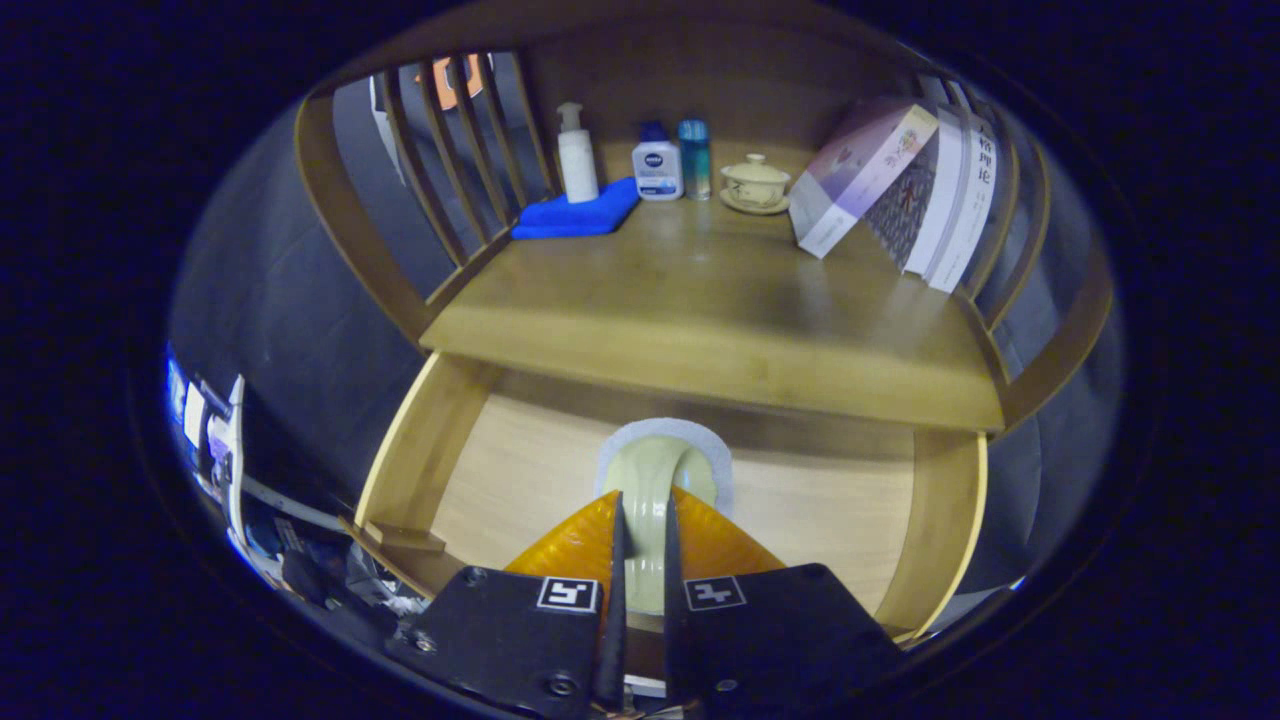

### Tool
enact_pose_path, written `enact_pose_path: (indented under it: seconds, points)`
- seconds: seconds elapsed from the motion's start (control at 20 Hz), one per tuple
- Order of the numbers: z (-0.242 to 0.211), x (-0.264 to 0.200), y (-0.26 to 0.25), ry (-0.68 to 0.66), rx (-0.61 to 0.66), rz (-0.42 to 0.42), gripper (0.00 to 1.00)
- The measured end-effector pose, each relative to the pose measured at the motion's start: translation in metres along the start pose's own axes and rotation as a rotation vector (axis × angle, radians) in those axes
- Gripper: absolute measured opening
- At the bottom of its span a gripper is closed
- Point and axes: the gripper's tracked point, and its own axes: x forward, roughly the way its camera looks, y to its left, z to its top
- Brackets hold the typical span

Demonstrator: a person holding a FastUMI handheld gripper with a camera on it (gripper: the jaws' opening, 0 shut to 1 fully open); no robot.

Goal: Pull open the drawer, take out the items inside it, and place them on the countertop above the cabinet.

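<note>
On the counter (700,290) above the open drawer (500,470), a white pump bottle (577,155), a blue cloth (580,215), two small bottles (672,160), a lidded cup (755,183) and leaning books (900,190) stand along the back. The gripper (640,530) sits over the drawer, its fingers narrowed onto a pale green roll (655,480) held between them, above a white disc (712,450) on the drawer floor.
</note>
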Motion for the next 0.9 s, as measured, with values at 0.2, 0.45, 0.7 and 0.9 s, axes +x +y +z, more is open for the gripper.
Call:
enact_pose_path:
  seconds: [0.2, 0.45, 0.7, 0.9]
  points:
    - [0.038, 0.0, -0.008, -0.032, 0.012, -0.016, 0.18]
    - [0.09, 0.019, -0.021, -0.049, 0.044, -0.066, 0.18]
    - [0.137, 0.046, -0.034, -0.06, 0.065, -0.133, 0.18]
    - [0.151, 0.077, -0.035, -0.05, 0.084, -0.156, 0.18]
